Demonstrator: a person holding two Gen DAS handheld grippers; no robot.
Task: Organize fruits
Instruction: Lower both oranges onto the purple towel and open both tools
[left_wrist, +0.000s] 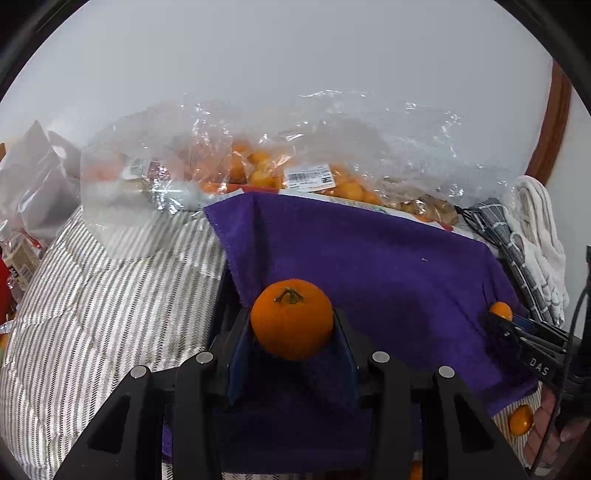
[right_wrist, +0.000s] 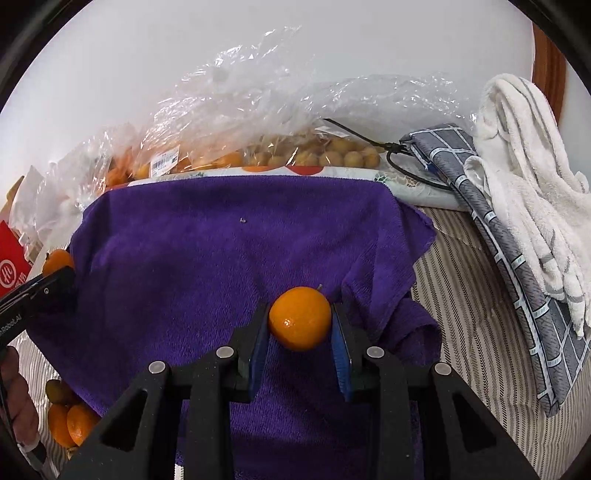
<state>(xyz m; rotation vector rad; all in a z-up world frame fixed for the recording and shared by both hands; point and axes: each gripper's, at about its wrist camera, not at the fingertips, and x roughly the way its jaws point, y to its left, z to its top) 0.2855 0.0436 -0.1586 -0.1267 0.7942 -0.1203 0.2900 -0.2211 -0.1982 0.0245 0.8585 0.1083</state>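
Each fisheye camera sits just behind its own gripper, looking forward and steeply down along the fingers, close over the purple towel (left_wrist: 388, 258). Both views share that towel, the clear plastic bags (right_wrist: 258, 110) behind it, and the white wall beyond.

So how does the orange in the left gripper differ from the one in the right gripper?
The left gripper's orange is a deeper orange and shows its green stem on top; the right gripper's orange is paler, more yellow, glossy, with its stem barely visible behind. The left one also looks slightly squatter. Both are gripped between blue pads above the purple towel.
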